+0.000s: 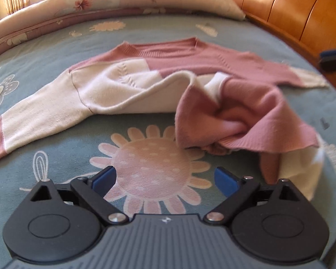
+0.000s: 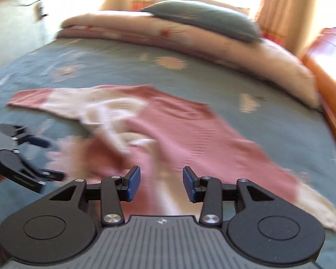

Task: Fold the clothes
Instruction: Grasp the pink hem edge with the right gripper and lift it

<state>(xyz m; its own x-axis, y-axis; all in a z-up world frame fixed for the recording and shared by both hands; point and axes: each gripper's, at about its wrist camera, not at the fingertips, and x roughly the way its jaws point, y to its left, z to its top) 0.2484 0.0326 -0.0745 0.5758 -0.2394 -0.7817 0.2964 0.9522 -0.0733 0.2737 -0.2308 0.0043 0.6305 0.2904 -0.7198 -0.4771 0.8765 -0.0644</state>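
A pink and cream knitted sweater [image 1: 159, 78] lies on the blue-green flowered bedspread [image 1: 145, 165], neck away from me, its lower hem bunched up in a pink heap [image 1: 242, 121] on the right. One sleeve [image 1: 33, 121] stretches to the left. My left gripper [image 1: 165, 179] hovers open over bare bedspread, short of the sweater, nothing between its blue pads. The right wrist view is blurred: the same sweater [image 2: 168, 123] lies spread under my right gripper [image 2: 161, 183], which is open just above the pink cloth. The left gripper [image 2: 44, 159] shows at that view's left edge, also open.
A rolled floral quilt [image 1: 123, 4] with a blue-grey pillow [image 2: 201, 18] on it lies along the far side of the bed. A wooden headboard [image 1: 291, 6] borders the right side. Curtains [image 2: 277, 9] hang behind the bed.
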